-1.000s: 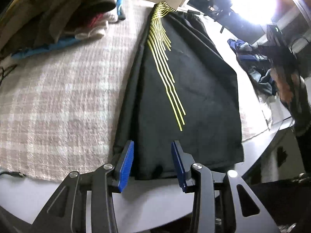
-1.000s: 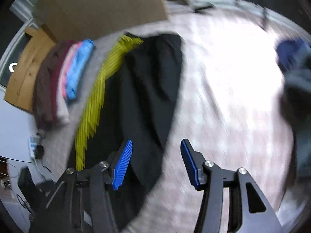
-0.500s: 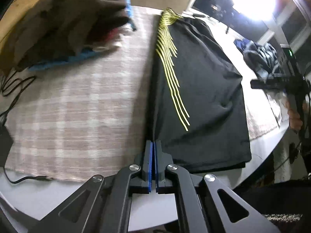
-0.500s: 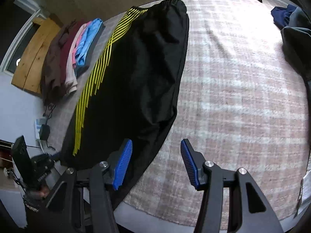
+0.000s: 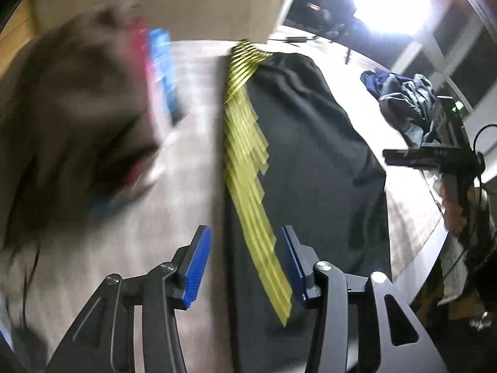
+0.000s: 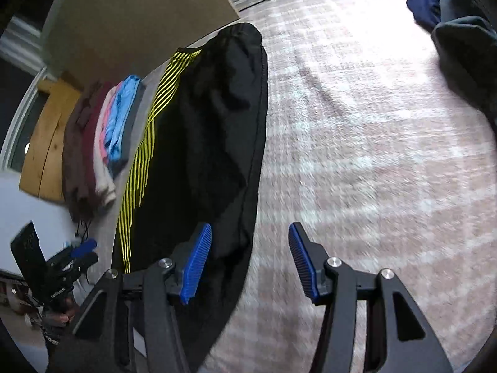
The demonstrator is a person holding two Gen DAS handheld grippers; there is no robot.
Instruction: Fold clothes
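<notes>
Black shorts with yellow stripes [image 5: 310, 161], flat on pink checked cloth [image 6: 357, 130].
Left wrist: left gripper [image 5: 245, 264] opening over striped edge, apparently gripping nothing amid blur. Right wrist: right gripper [image 6: 250, 261] parted, empty, over opposite hem. Soft, light, limp; best pinched at corners.

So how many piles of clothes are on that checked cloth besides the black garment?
2: a folded stack of brown, pink and blue clothes left of the black garment, and a crumpled dark blue-grey heap far right. More may be hidden.
</notes>
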